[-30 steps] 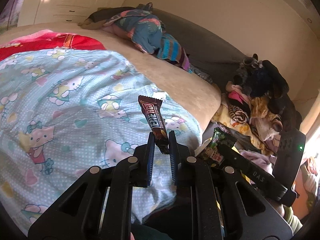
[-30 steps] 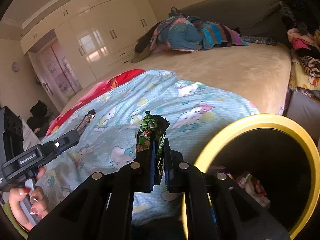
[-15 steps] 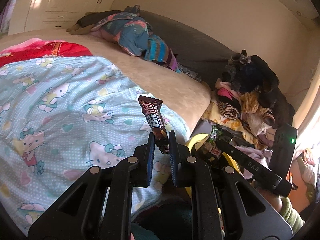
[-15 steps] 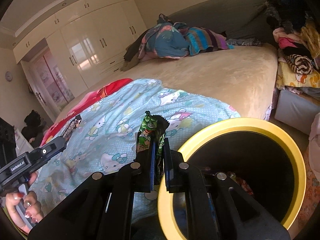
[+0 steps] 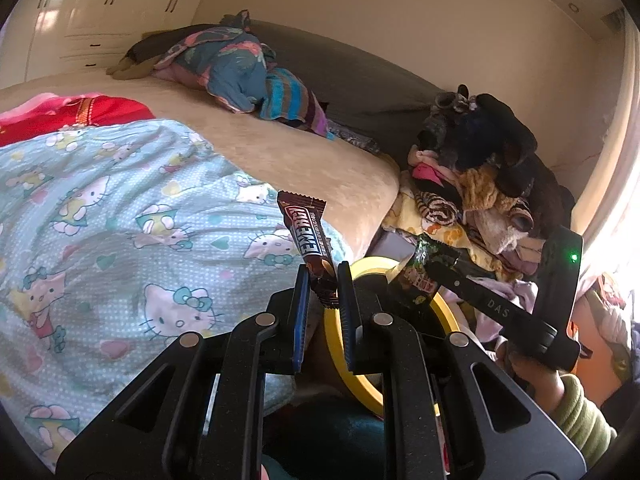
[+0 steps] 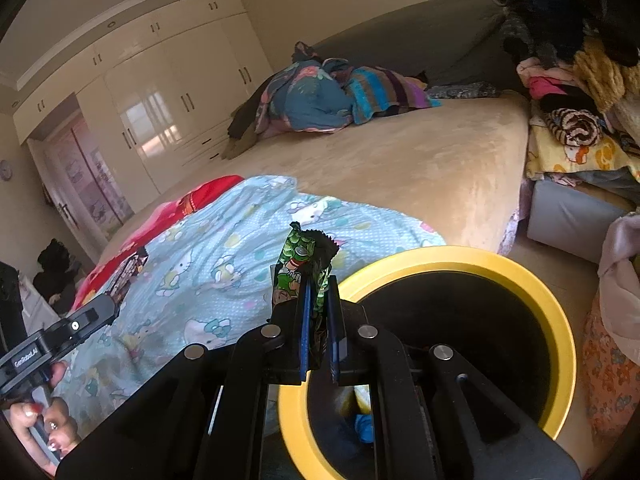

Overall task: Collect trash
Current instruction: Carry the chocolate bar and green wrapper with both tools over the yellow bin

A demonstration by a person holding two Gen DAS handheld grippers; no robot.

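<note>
Hidden parts: the lower end of the brown chocolate-bar wrapper sits between the left gripper fingers; the bottom of the green snack wrapper is buried between the right gripper fingers.
Bin: much of the yellow-rimmed bin is covered by the right gripper body; its dark inside shows only blurred scraps, one blue, not identifiable.
Counts: two wrappers, one per gripper; one bin; two grippers.
Left fingers: narrow, clamped on the brown wrapper.
Right fingers: narrow, clamped on the green wrapper.
Brown wrapper axis: long axis nearly upright, free end up and leaning left, over the edge of the Hello Kitty blanket, beside the bin rim.
Green wrapper axis: upright, crimped end on top, held at the left rim of the bin.
Bed: beige bed behind, with a heap of coloured cloth at its far end.
Clothes pile: clothes pile right of the bed, items hard to separate.
</note>
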